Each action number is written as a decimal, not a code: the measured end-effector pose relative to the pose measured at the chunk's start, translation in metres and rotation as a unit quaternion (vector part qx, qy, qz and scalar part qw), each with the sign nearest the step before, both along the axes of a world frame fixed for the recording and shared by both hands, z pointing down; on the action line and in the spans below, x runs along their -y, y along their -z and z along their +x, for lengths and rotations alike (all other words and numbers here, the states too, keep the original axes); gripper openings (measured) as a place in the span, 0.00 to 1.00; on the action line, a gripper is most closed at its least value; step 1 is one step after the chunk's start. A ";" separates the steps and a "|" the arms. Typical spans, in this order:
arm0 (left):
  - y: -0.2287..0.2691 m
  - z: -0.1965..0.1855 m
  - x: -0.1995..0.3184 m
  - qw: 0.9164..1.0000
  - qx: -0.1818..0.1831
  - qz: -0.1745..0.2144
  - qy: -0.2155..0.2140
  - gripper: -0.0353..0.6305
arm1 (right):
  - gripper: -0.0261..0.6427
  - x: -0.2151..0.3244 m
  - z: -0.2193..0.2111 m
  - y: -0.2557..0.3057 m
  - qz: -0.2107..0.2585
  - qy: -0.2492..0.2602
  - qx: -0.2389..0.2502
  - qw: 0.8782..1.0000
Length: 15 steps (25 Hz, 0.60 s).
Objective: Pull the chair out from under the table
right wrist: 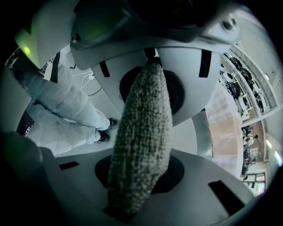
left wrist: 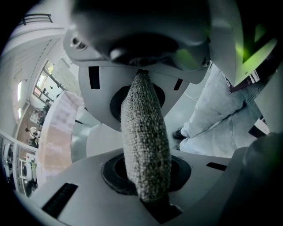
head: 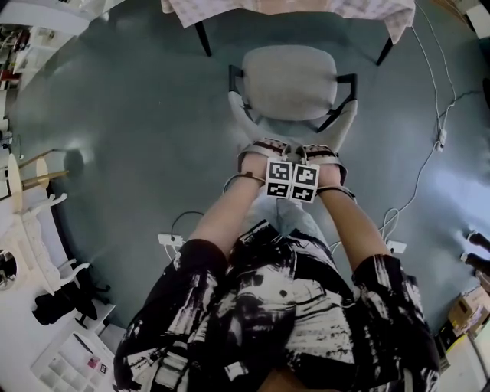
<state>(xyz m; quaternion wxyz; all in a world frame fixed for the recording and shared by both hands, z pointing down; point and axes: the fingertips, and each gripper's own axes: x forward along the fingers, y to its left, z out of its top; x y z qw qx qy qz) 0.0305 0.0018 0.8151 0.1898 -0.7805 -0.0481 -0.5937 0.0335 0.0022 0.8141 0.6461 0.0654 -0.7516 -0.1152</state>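
Chair (head: pixel 289 80): grey padded seat, black armrests, upright on the floor, seat just clear of the table edge.
Table (head: pixel 360 11): pale checked cloth, black legs, beyond the chair.

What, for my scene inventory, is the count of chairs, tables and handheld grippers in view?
chair: 1
table: 1
grippers: 2, the left gripper and the right gripper, each clamped on the chair's back
Total: 4
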 end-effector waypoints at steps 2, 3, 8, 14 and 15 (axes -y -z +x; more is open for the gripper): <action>-0.001 0.000 0.001 1.000 0.002 0.002 0.000 0.13 | 0.14 0.001 0.001 -0.001 0.004 0.004 -0.001 1.000; -0.002 0.000 0.002 1.000 0.003 0.003 0.001 0.14 | 0.14 0.002 0.001 -0.001 0.008 0.007 -0.001 1.000; 0.001 -0.001 0.002 1.000 -0.006 -0.006 0.018 0.19 | 0.21 0.004 0.000 0.000 0.034 0.023 0.000 0.999; 0.043 -0.012 -0.007 0.998 -0.047 -0.019 0.033 0.25 | 0.21 -0.013 0.003 0.042 0.032 0.034 0.033 0.998; 0.056 -0.017 -0.010 0.998 -0.056 -0.018 0.032 0.25 | 0.22 -0.016 0.005 0.055 0.033 0.034 0.042 0.998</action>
